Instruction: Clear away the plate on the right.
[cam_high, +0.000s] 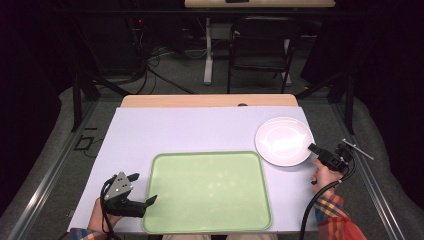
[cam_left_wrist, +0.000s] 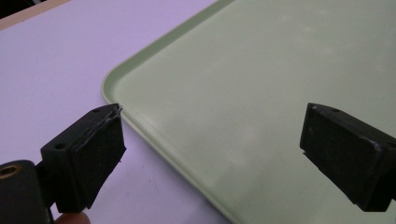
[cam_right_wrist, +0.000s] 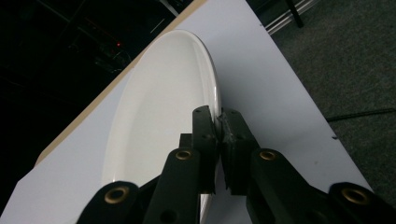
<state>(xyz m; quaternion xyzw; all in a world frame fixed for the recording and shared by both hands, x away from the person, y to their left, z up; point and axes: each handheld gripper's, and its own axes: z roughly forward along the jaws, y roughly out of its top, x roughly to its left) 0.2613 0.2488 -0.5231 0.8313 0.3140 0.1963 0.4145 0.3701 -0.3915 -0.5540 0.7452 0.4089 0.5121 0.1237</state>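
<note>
A person sits at a table covered in a pale lilac surface (cam_high: 150, 130), holding a gripper in each hand. A round white plate (cam_high: 284, 141) sits at the far right of the table, just beside an empty pale green tray (cam_high: 207, 192). The right gripper (cam_high: 314, 148) is clamped on the plate's near rim, its jaws pinching the thin edge. The left gripper (cam_high: 142, 189) rests with jaws spread wide at the tray's left edge, holding nothing. The plate looks rigid, glossy, likely slippery and breakable; the rim seems the only workable place to grasp.
</note>
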